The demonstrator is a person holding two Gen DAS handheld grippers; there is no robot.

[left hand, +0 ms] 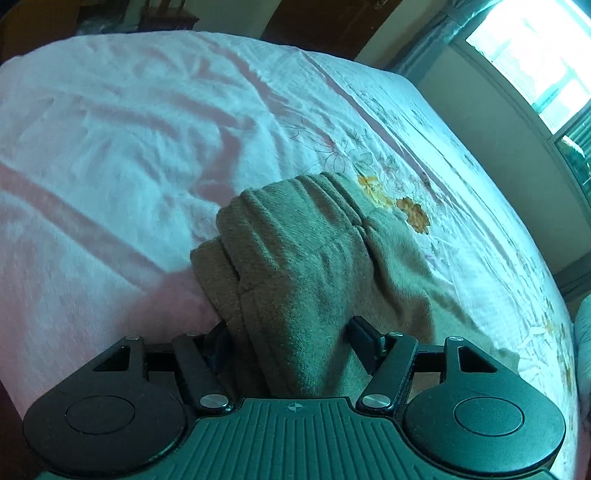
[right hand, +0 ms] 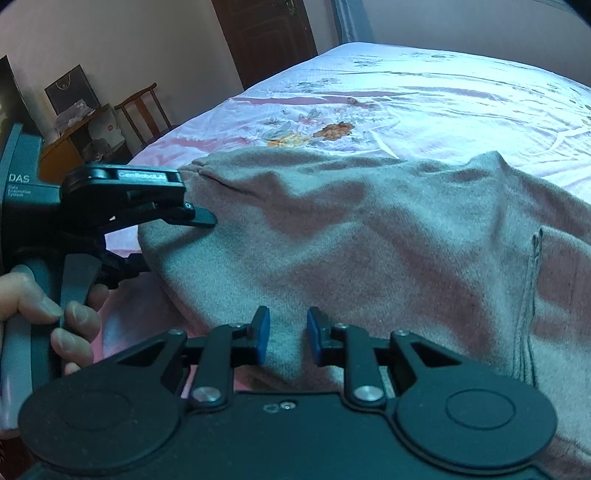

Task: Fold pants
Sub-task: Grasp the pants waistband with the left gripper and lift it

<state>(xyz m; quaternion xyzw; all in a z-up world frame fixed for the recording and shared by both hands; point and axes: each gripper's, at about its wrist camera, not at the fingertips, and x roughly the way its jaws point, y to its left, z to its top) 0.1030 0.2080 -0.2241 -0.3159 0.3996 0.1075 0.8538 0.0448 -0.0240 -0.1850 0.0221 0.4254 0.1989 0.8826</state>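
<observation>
The pants [right hand: 369, 243] are soft grey-brown fleece, spread on the bed. In the left wrist view a bunched, folded end of the pants [left hand: 295, 266] lies between my left gripper's fingers. My left gripper [left hand: 291, 332] has its jaws wide apart around this thick fold; whether they press it is unclear. The left gripper also shows in the right wrist view [right hand: 195, 218], at the pants' left edge, held by a hand. My right gripper [right hand: 286, 336] hovers over the near edge of the pants, its blue pads [right hand: 263, 332] slightly apart with cloth showing in the gap.
The bed has a pink and white floral sheet [left hand: 129, 147]. A bright window [left hand: 535, 55] is at the right. A wooden chair [right hand: 144, 110], a desk with bags [right hand: 81, 125] and a dark door [right hand: 266, 33] stand beyond the bed.
</observation>
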